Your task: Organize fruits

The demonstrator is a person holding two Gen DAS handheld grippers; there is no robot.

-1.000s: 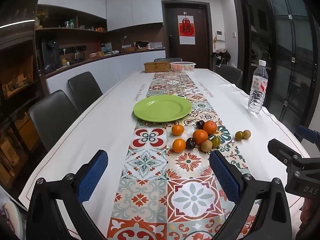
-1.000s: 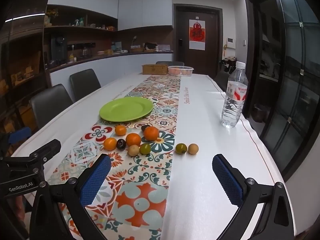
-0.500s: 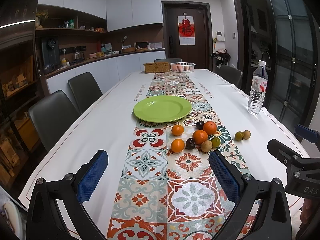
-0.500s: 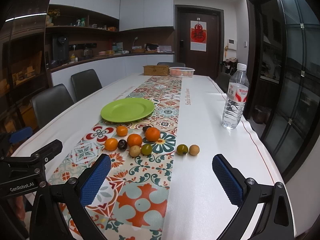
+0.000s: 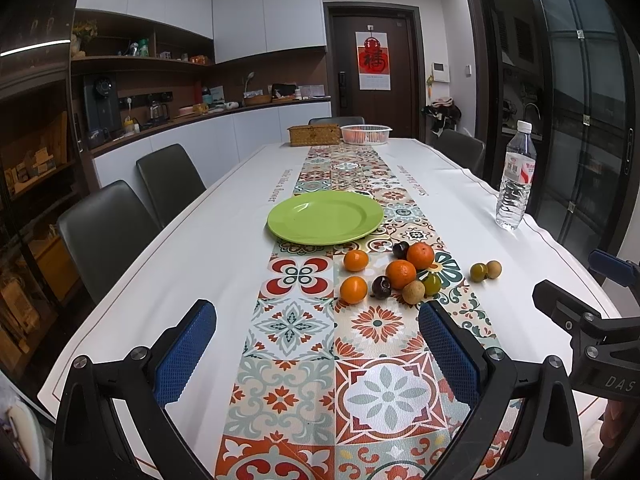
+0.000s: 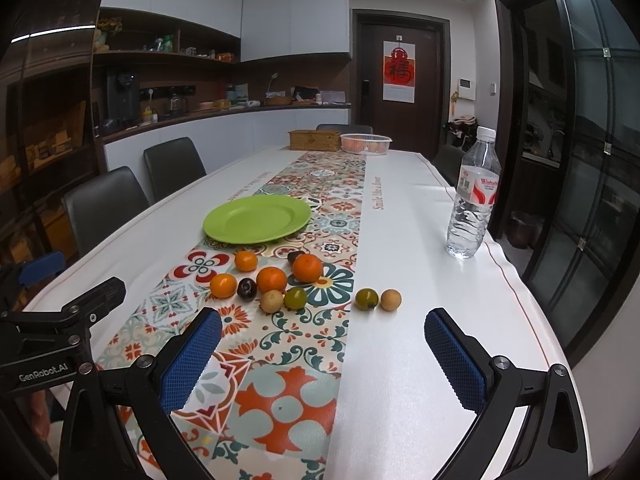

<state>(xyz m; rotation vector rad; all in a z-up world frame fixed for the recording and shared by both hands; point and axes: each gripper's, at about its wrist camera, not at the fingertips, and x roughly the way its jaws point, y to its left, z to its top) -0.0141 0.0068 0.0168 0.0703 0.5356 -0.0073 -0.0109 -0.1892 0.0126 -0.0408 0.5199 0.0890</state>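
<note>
Resting in a loose cluster on the patterned runner (image 5: 292, 320), the fruits (image 5: 394, 276) lie just short of the green plate (image 5: 325, 218), none of them on it. Four are round, glossy oranges: one near the plate's edge (image 6: 245, 261), one further toward the camera (image 6: 223, 285), and two larger ones (image 6: 271, 279) (image 6: 307, 267) side by side at the middle of the group. Two dark, nearly black plums sit among them, one (image 6: 247, 289) between the near orange and a larger one, the other (image 6: 295, 256) partly hidden behind the far large orange. At the near edge a tan, matte longan (image 6: 271, 301) touches a dull green round fruit (image 6: 295, 298). A second such pair, green (image 6: 366, 298) beside tan (image 6: 390, 299), lies apart to the right on the white tablecloth (image 6: 404, 240).

The left gripper (image 5: 316, 350) hovers over the runner with its blue-padded fingers spread wide and nothing between them. The right gripper (image 6: 322, 354) is likewise wide apart and empty, low over the table's near end, with the stray pair of fruits ahead of it.

A clear water bottle (image 6: 474, 196) stands upright near the table's right edge. At the far end sit a woven box (image 6: 315, 140) and a white basket (image 6: 365, 143).
</note>
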